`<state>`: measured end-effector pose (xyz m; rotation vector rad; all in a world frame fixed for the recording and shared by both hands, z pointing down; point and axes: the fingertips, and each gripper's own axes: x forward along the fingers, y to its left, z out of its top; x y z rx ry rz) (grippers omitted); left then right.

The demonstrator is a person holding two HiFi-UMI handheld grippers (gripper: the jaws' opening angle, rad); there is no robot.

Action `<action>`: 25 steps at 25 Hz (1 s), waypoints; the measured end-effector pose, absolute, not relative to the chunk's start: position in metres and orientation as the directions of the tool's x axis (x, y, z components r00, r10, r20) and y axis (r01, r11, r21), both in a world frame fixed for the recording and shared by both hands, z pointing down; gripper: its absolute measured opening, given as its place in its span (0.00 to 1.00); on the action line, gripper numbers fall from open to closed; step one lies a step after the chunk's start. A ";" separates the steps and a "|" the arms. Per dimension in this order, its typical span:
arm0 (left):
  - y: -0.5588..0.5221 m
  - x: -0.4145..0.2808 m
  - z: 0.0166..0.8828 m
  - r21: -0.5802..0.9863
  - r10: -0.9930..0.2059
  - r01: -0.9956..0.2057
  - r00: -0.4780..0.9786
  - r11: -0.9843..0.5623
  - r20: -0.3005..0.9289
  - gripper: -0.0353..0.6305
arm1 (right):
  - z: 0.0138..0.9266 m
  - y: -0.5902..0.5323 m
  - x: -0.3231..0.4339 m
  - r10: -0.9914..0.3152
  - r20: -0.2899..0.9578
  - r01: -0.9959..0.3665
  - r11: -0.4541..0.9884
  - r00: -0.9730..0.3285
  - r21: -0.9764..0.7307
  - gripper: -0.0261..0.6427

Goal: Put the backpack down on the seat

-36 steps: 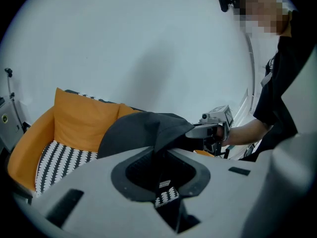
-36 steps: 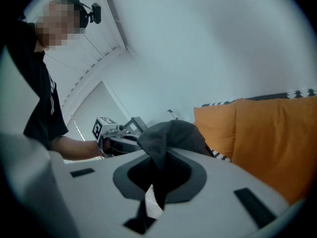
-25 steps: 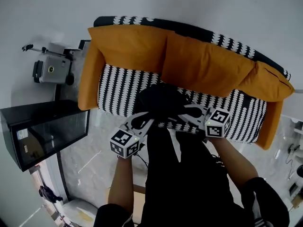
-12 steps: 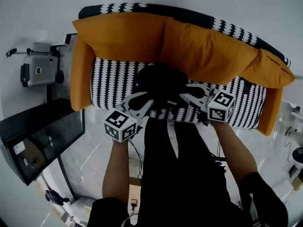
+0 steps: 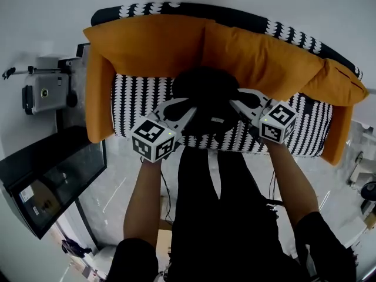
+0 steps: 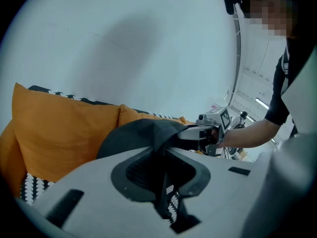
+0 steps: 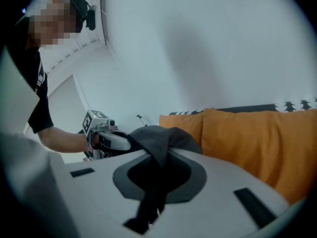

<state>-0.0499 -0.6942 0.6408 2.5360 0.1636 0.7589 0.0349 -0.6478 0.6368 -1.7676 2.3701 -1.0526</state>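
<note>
Black fabric: the backpack (image 5: 205, 96) is at the centre of the head view, over the striped seat (image 5: 138, 101) of the sofa. The orange back cushions (image 5: 158, 43) are at its 12 o'clock.

The left gripper (image 6: 159, 155) comes in from the pack's 8 o'clock. Its jaws stand narrow, clamped on a fold of the dark material, with a strap hanging through the gap. The right gripper (image 7: 154, 170) comes in from 4 o'clock, its jaws nearly together and pinching a fold and strap in the same way.

Assessment: a hold on each flank keeps the soft bag level and spread, so that it lands flat on the seat rather than slumping toward the front edge. Whether the pack's bottom touches the seat cannot be told, because its own bulk hides the contact. Both grips are needed until the seat bears the load.

Risk: releasing one side alone may let the bag roll toward 6 o'clock.
</note>
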 end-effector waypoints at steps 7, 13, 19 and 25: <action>-0.720 -0.024 0.653 0.451 0.251 -0.001 0.829 -0.893 0.500 0.15 | 0.651 -0.670 0.059 -0.856 0.400 -0.877 0.119 -0.328 -0.465 0.09; -0.738 -0.006 0.664 0.435 0.240 -0.001 0.832 -0.900 0.500 0.15 | 0.664 -0.687 0.078 -0.854 0.417 -0.895 0.115 -0.311 -0.431 0.09; -0.752 0.008 0.674 0.450 0.248 -0.014 0.818 -0.893 0.518 0.15 | 0.674 -0.700 0.092 -0.852 0.424 -0.899 0.116 -0.308 -0.422 0.09; -0.760 0.016 0.681 0.453 0.251 -0.022 0.807 -0.891 0.534 0.15 | 0.680 -0.707 0.100 -0.854 0.419 -0.892 0.107 -0.309 -0.439 0.09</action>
